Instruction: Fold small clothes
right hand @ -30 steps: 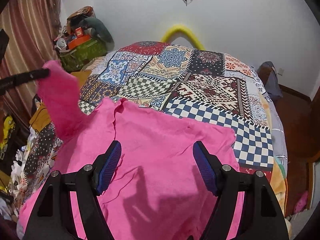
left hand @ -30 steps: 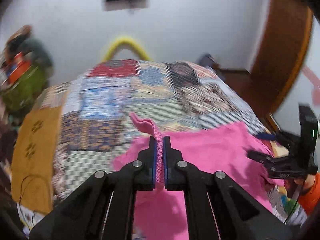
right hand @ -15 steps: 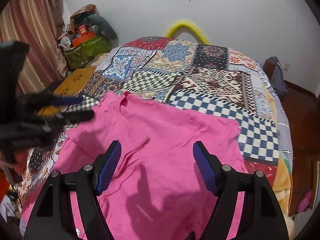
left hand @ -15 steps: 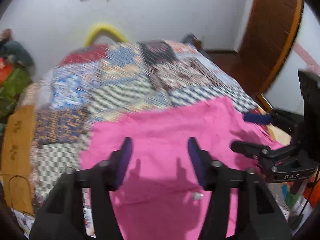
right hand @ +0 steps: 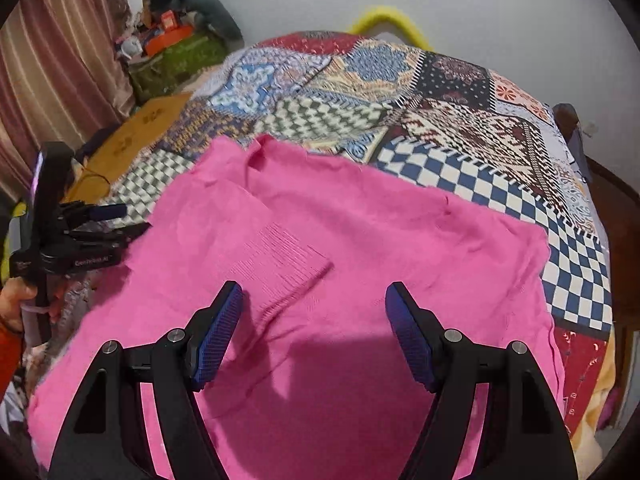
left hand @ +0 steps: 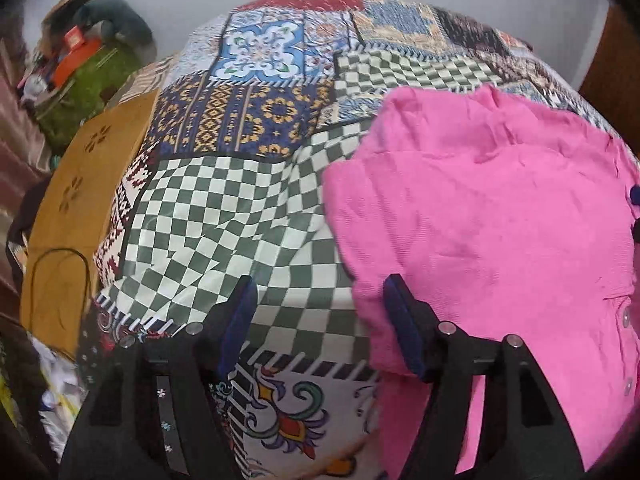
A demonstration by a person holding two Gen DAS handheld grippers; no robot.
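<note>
A pink knitted garment (right hand: 360, 264) lies spread on the patchwork bedspread (right hand: 460, 128). One sleeve with a ribbed cuff (right hand: 280, 268) is folded across its body. My right gripper (right hand: 314, 332) is open and empty, hovering over the garment's near part. My left gripper (left hand: 316, 320) is open and empty over the checkered bedspread (left hand: 224, 216), its right finger at the garment's left edge (left hand: 480, 220). The left gripper also shows in the right wrist view (right hand: 108, 222), open, just left of the garment.
A yellow-brown board (left hand: 80, 208) lies along the bed's left side. A cluttered green box (right hand: 176, 60) stands by the striped curtain (right hand: 60, 60). A yellow curved bar (right hand: 384, 20) stands behind the bed. A dark wooden door (left hand: 612, 60) is at right.
My left gripper let go of the pink sleeve, opened, and moved left off the garment toward its left edge. The sleeve now lies folded across the garment. The right gripper stayed open.
</note>
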